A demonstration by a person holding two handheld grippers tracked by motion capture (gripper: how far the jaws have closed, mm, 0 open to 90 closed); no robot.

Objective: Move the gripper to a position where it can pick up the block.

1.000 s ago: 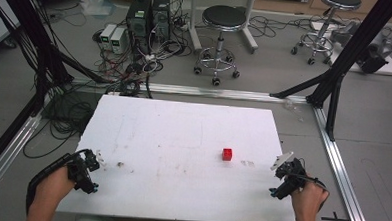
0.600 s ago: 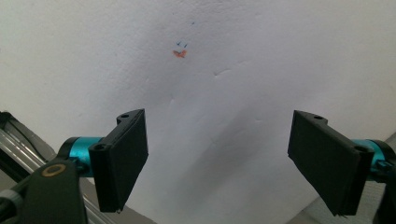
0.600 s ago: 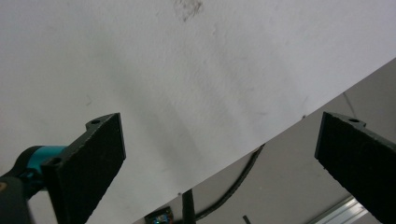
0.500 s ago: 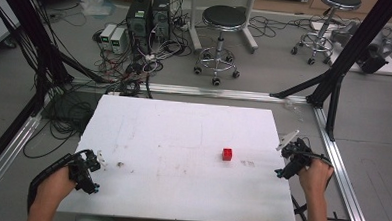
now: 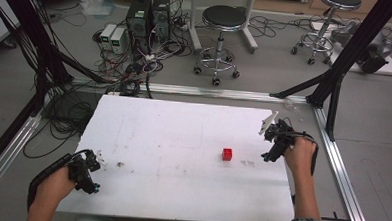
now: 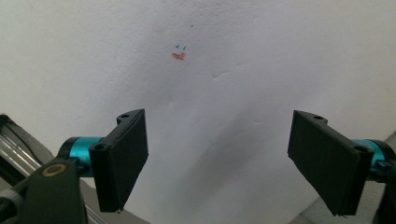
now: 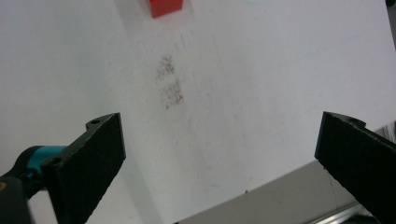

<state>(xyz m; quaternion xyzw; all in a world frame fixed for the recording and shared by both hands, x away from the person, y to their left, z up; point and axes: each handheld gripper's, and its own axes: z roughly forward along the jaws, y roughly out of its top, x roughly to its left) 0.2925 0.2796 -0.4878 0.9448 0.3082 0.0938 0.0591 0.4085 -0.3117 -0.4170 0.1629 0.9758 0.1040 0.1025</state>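
**Both grippers wide apart over a white desk, red cube untouched**

At the near left corner of the desk [image 5: 182, 140], the left gripper [image 5: 89, 168] sits low in the person's hand, its jaws spread wide with nothing between them. In the left gripper view those jaws frame bare white surface and a small orange mark [image 6: 178, 56] with blue specks just beyond.

Farther in, at the right edge, the right gripper [image 5: 275, 139] is held above the desk, jaws likewise wide apart and empty. The right gripper view looks down past a grey smudge [image 7: 169, 86] to the cube [image 7: 164, 6] at the top edge.

The red cube [image 5: 227, 154] rests on the desk right of centre, near the right gripper but apart from it.

Beyond the desk, on the floor, stand a stool [image 5: 222, 36] and computer boxes [image 5: 148, 16] amid cables.
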